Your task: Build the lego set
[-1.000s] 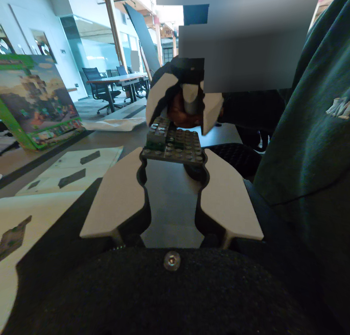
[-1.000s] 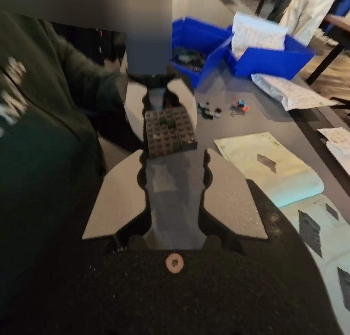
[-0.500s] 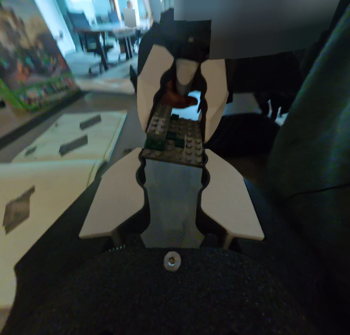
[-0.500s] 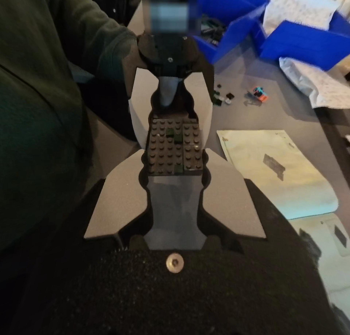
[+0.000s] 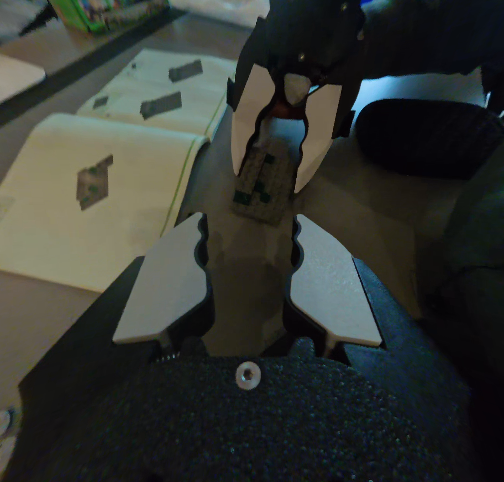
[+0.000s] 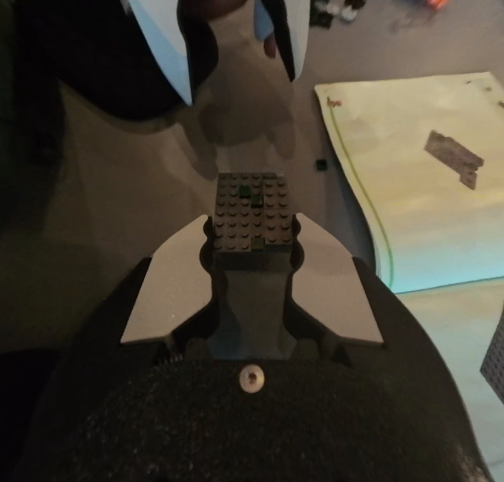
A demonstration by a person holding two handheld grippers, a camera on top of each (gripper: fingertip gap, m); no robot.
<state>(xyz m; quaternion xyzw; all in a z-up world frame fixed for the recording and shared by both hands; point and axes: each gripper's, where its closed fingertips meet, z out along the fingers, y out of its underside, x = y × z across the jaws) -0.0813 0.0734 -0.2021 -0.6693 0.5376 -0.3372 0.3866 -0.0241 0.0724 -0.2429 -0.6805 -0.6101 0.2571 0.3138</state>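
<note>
A dark grey lego plate (image 6: 245, 218) with a few green studs sits between my right gripper's (image 6: 251, 218) fingertips, which are closed on its sides, low over the grey table (image 6: 109, 196). I cannot tell whether it touches the table. In the left wrist view the same plate (image 5: 259, 188) lies between the right gripper's (image 5: 267, 182) white fingers (image 5: 245, 120). My left gripper (image 5: 248, 218) is open and empty, just short of the plate's near edge. In the right wrist view the left gripper (image 6: 240, 91) hangs beyond the plate, jaws apart.
An open instruction booklet (image 5: 95, 182) lies left of the plate and also shows in the right wrist view (image 6: 409, 182). A green lego box (image 5: 103, 0) stands at the back. Loose small pieces (image 6: 335, 5) and one black piece (image 6: 321, 164) lie on the table. A dark sleeve (image 5: 425, 139) is at the right. About 8 cm separates my left fingertips from my right.
Both grippers held the plate up in the air; now it is down near the table. My left gripper has let go and pulled back; my right still grips it.
</note>
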